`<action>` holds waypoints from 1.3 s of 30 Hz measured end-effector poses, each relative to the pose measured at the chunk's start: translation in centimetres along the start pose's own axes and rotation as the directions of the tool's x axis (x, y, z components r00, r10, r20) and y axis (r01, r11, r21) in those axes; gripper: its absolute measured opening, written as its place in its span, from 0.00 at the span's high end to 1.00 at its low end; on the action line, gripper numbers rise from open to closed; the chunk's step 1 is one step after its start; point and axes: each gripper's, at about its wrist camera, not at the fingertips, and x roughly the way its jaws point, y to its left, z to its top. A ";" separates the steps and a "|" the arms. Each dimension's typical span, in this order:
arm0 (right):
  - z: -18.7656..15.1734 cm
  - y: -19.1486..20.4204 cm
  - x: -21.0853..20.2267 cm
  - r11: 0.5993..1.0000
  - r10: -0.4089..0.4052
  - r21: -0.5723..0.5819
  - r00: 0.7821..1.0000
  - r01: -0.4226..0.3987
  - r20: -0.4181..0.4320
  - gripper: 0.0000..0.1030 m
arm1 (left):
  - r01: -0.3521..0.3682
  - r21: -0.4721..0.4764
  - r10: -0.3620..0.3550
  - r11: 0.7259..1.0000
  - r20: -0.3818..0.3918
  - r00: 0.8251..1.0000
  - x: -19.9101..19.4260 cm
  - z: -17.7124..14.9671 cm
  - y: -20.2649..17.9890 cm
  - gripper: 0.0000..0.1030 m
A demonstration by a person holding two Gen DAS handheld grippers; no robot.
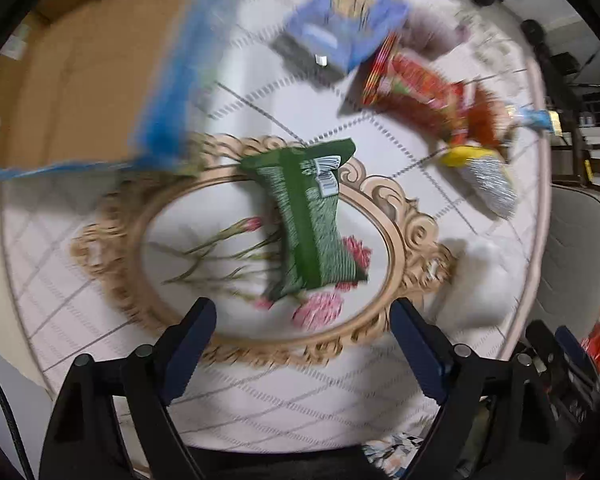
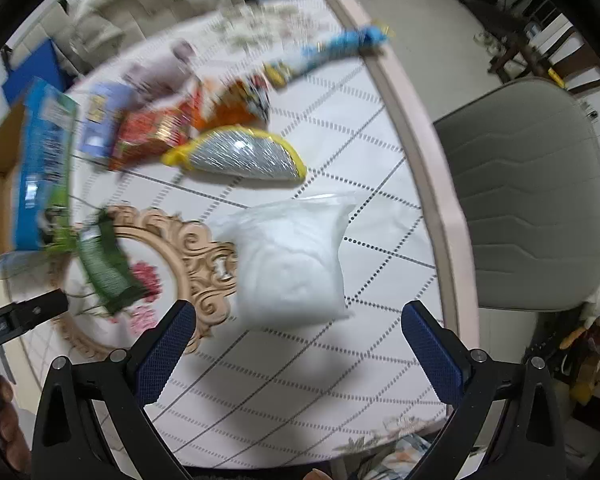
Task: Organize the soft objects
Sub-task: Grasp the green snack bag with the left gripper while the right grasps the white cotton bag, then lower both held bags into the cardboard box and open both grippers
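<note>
Both views are motion-blurred. My left gripper is open and empty above a green snack bag lying on the white quilted table. My right gripper is open and empty just short of a white soft bag. Further back lie a silver-and-yellow pouch, a red packet, an orange packet, a light-blue packet and a long blue tube-shaped pack. A large blue bag stands at the left, also in the left wrist view.
A cardboard box stands at the table's left. A grey chair is beside the table's right edge. A gold oval floral print marks the cloth. The left gripper's body shows at the right wrist view's left edge.
</note>
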 end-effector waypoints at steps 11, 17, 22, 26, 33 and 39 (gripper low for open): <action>2.4 1.7 10.3 0.998 0.004 -0.063 0.976 -0.018 -0.217 0.00 | -0.095 0.028 0.096 0.995 -0.019 0.995 6.2 1.2 -3.3 0.66; 1.4 2.6 8.8 0.998 0.031 -0.056 0.983 -0.041 -0.181 0.33 | -0.127 0.049 0.125 0.991 0.057 0.991 2.4 -3.8 -2.8 0.67; 0.7 6.7 1.3 0.970 0.210 -0.096 0.969 -0.223 -0.133 0.34 | -0.075 0.054 0.064 0.996 0.183 0.981 -7.1 -6.0 -0.7 0.67; 1.6 12.9 -5.4 0.920 0.339 -0.176 0.937 -0.349 -0.086 0.34 | -0.017 0.033 0.008 0.999 0.247 0.969 -15.5 -2.9 3.5 0.67; 6.7 28.3 -9.3 0.867 0.415 -0.258 0.904 -0.426 -0.100 0.33 | -0.035 -0.019 0.038 0.999 0.230 0.972 -18.2 8.0 14.6 0.67; 11.6 39.6 -2.4 0.902 0.332 -0.230 0.927 -0.366 -0.173 0.33 | -0.043 0.024 0.040 0.999 0.087 0.995 -12.8 16.6 20.2 0.67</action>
